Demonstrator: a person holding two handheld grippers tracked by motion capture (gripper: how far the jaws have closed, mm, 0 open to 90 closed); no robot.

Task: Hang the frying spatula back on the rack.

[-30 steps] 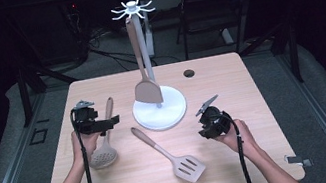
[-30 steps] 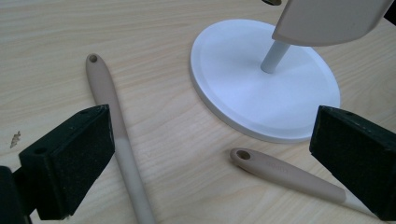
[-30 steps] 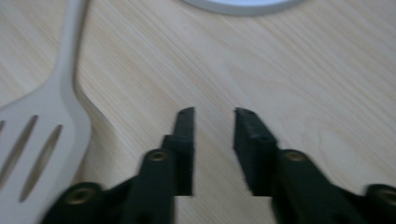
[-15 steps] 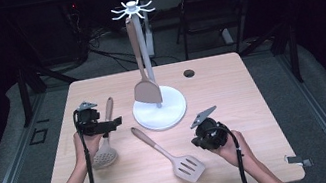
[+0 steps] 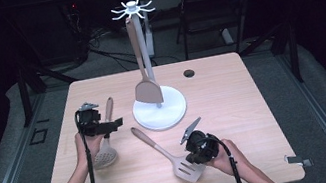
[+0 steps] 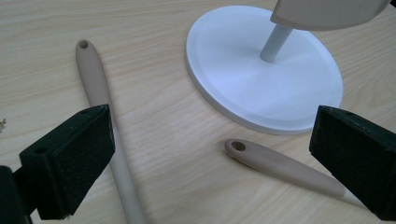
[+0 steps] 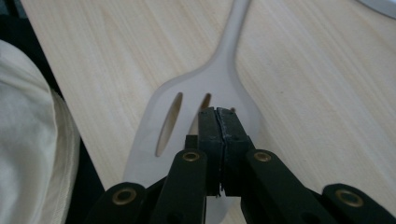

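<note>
A: Dark room, black drapes; pale wooden table [image 5: 232, 94] in the middle. Items?

B: One white stand [image 5: 159, 112] with a round base, hooked crown on its pole. One tan spatula [image 5: 147, 90] hung from the crown, blade just above the base. No other hook was filled. No other holder on the table.

A: Loose stock?

B: One slotted turner [image 7: 205, 93], flat on the table near the front edge, handle end near the stand's base. One skimmer spoon [image 5: 105, 156] lying left of the stand.

A: Grippers?

B: Left gripper [image 6: 210, 154]: jaws spread wide, nothing between them, held above the two handle ends. Right gripper [image 7: 218, 116]: jaws clenched together, empty, tips over the turner's blade. Whether they touched the blade I couldn't tell.

A: Advice for the step?

B: Probably a lift of the turner. I'd open the right jaws, come in low along the neck, and pinch the thin edge squarely, so the blade didn't skid on the wood.
</note>
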